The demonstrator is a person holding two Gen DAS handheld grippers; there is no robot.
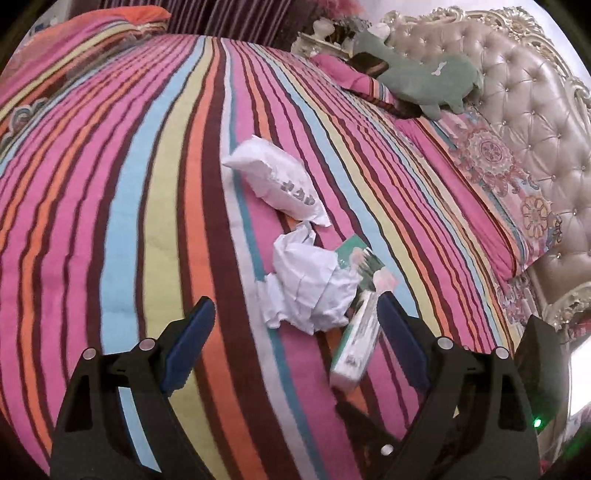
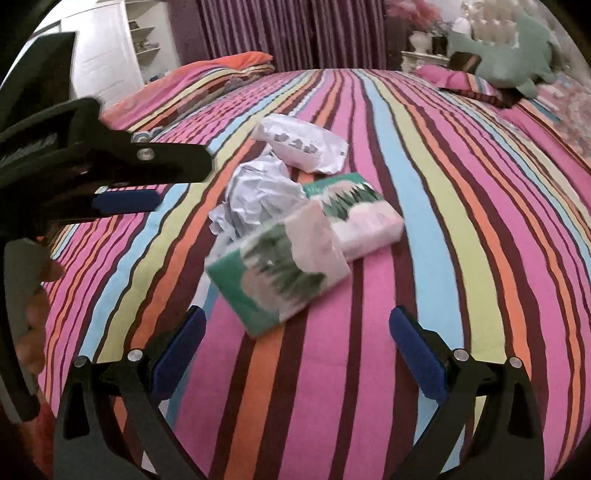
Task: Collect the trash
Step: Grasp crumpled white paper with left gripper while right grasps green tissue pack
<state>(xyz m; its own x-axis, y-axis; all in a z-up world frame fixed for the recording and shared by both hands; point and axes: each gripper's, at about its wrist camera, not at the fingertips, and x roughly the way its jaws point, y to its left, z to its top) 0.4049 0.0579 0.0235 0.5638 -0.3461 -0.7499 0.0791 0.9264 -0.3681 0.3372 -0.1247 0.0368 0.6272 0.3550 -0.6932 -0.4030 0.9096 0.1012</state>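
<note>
Trash lies in a heap mid-bed on the striped cover (image 1: 110, 184): a white packet (image 1: 275, 181), a crumpled white paper (image 1: 310, 288) and a green tissue pack (image 1: 354, 350). My left gripper (image 1: 295, 302) is open, its blue pads wide apart, with the paper just ahead of the tips and untouched. In the right wrist view the white packet (image 2: 303, 147), the paper (image 2: 258, 195) and two green packs (image 2: 273, 284) (image 2: 354, 214) lie ahead. My right gripper (image 2: 295, 317) is open and empty, just short of the near pack. The left gripper (image 2: 181, 182) comes in from the left.
A green plush toy (image 1: 428, 81) lies on a pillow by the tufted headboard (image 1: 517, 110). A folded quilt (image 2: 229, 66) sits at the far edge before purple curtains (image 2: 277, 29). A hand (image 2: 33, 314) holds the left gripper's handle.
</note>
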